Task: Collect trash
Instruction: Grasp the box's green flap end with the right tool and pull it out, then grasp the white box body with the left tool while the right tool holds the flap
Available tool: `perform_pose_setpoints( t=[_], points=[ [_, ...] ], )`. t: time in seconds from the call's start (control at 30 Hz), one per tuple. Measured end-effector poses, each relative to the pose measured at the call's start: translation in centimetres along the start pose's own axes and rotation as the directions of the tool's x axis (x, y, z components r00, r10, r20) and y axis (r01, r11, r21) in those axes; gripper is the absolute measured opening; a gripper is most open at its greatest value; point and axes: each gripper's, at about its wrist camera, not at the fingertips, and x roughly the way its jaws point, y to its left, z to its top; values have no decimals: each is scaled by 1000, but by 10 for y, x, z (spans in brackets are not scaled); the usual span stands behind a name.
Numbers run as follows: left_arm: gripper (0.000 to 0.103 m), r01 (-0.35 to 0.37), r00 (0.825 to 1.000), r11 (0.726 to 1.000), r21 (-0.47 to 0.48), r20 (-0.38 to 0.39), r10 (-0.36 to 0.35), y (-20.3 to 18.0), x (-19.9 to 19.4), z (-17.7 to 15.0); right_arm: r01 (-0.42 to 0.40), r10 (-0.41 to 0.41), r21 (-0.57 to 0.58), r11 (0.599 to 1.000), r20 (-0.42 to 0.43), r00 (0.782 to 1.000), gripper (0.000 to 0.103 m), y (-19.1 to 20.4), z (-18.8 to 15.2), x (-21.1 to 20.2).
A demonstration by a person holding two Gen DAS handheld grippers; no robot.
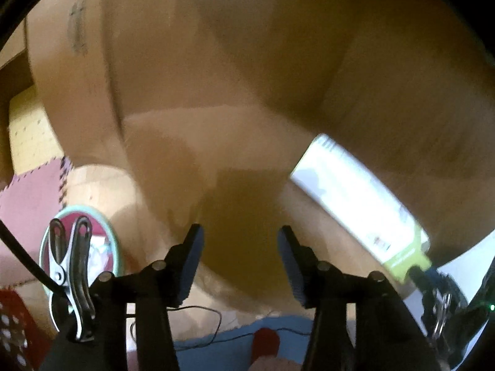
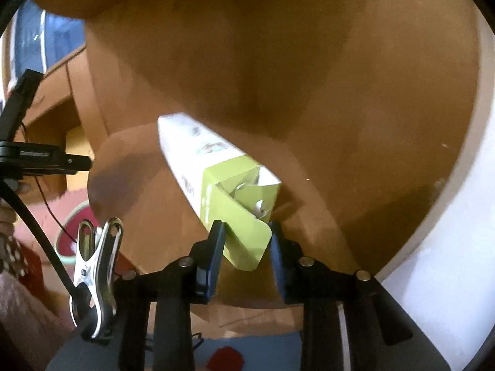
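Observation:
A long white and green carton [image 2: 213,167] is gripped at its open green end flap by my right gripper [image 2: 246,238], which is shut on it and holds it over the inside of a large brown cardboard box [image 2: 309,77]. The carton also shows in the left wrist view [image 1: 355,198], reaching into the box from the right. My left gripper [image 1: 239,247] is open and empty, its fingers pointing into the same cardboard box [image 1: 216,77]. The box's bottom is bare where it shows.
A round teal-rimmed dish [image 1: 108,247] lies on the pink floor mat [image 1: 27,191] left of the box. A wooden shelf unit [image 2: 52,92] stands at the left. A white surface [image 2: 448,247] lies at the right, a blue mat [image 1: 216,343] below.

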Motion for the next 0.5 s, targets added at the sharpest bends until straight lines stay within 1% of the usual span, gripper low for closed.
perform_pose_setpoints(
  t=[0.1,0.17,0.2,0.27,0.37,0.5],
  points=[
    [55,32,999,999,17,15,-32,-13,11,24,-1,-2,82,997,38,999,33,-3,1,-7],
    [56,57,998,998,11,22,-57,-20,19,38,-29,21,141,990,60,998,34,-5,0,-9],
    [58,73,997,997,8,23,-73,-24,24,45,-46,35,169,985,66,997,34,-6,0,-10],
    [60,91,996,996,3,18,-91,-29,33,56,-62,49,203,977,69,996,34,-7,-1,-9],
    [60,111,994,994,-4,8,-111,-34,48,69,-73,60,232,970,60,996,34,-8,0,-4],
    [62,133,991,991,-33,-2,-133,-35,67,82,-52,42,221,974,50,998,34,-8,-2,0]
  ],
)
